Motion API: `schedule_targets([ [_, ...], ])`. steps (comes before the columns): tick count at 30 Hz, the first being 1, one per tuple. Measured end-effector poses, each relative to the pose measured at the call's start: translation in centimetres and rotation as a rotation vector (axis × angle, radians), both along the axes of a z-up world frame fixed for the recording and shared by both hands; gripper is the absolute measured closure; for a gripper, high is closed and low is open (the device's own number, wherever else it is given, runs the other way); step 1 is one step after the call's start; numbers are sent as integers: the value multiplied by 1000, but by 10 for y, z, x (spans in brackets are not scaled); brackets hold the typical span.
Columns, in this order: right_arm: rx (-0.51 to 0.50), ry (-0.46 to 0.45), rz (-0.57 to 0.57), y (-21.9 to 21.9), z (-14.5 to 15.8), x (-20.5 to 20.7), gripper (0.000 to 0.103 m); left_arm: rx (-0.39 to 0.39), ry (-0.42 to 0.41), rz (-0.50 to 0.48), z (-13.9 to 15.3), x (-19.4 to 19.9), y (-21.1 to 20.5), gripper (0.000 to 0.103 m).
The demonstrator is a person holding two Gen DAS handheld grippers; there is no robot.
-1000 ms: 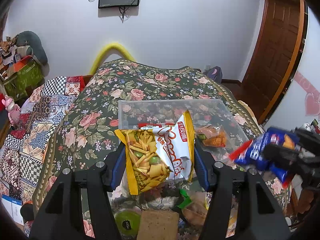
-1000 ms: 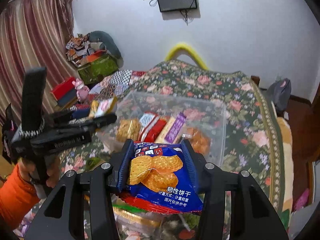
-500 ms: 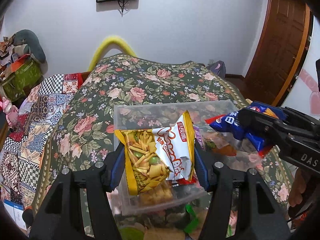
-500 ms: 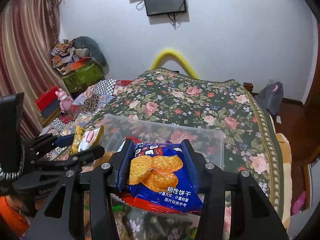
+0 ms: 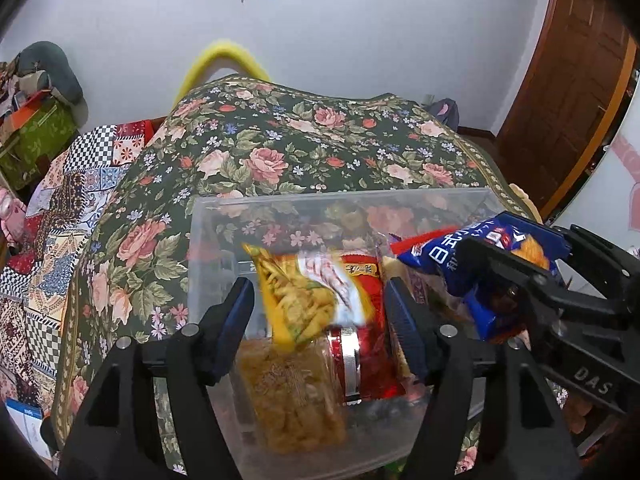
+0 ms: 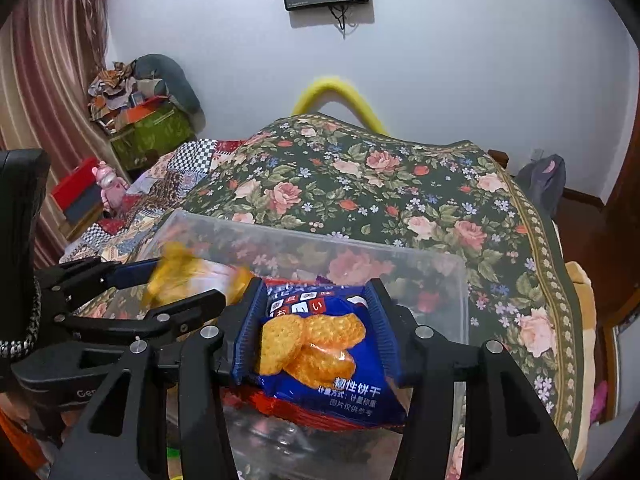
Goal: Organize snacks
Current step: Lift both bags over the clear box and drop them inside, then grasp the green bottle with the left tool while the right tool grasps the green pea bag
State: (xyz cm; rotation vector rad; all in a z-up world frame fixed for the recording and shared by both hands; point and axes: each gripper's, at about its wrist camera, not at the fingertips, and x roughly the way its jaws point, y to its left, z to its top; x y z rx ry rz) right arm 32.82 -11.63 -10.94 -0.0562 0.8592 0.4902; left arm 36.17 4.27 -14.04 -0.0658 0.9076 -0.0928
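A clear plastic bin [image 5: 208,240] stands on the floral bedspread [image 5: 300,152]. My left gripper [image 5: 319,286] hangs over the bin with its jaws opening. The yellow-and-white snack bag [image 5: 304,300] is blurred and tilted between them, clear of both pads. Below it in the bin lie a red pack [image 5: 364,344] and a bag of brown-orange snacks [image 5: 292,392]. My right gripper [image 6: 316,288] is over the bin's right half, its jaws opening, pads still against a blue cracker bag [image 6: 316,340]. From the left wrist view that gripper [image 5: 516,264] and the blue bag [image 5: 440,256] show at right.
A patchwork quilt [image 5: 60,208] lies left of the bedspread. A wooden door [image 5: 568,92] stands at right, a yellow curved bar [image 5: 224,56] behind the bed. Boxes and a green bag [image 6: 152,128] pile up at far left. An orange sleeve [image 6: 16,452] shows low left.
Both grippers came forward and down over the bin. The left jaws spread and the yellow bag slipped free, tilting downward. The blue bag sits slightly lower between the right pads.
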Motion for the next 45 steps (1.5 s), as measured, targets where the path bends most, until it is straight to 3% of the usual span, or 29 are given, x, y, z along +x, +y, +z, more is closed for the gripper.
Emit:
schedule_targets([
  [8,37,-15,9,-17,25,-21,41,-9,-57,-10,24,-25,6,31],
  [17,25,-59,-3,-48,42,-59,33,38,-123,-31,49,-89,19,19],
  [23,-9,-27,-16,-69,28,-81,30,31,-72,-14,31,-121,32,19],
  [33,-60,127,-63,-95,-24,-107,30,77,-2,69,-17,-158,56,19],
  [36,-83,172,-77,-98,-41,-109,30,62,25,91,-31,-164,65,24],
  [38,-76,198,-81,-99,-48,-109,30,42,47,90,-39,-165,68,28],
  [45,-21,261,-72,-91,-62,-103,30,13,28,88,-43,-161,67,28],
])
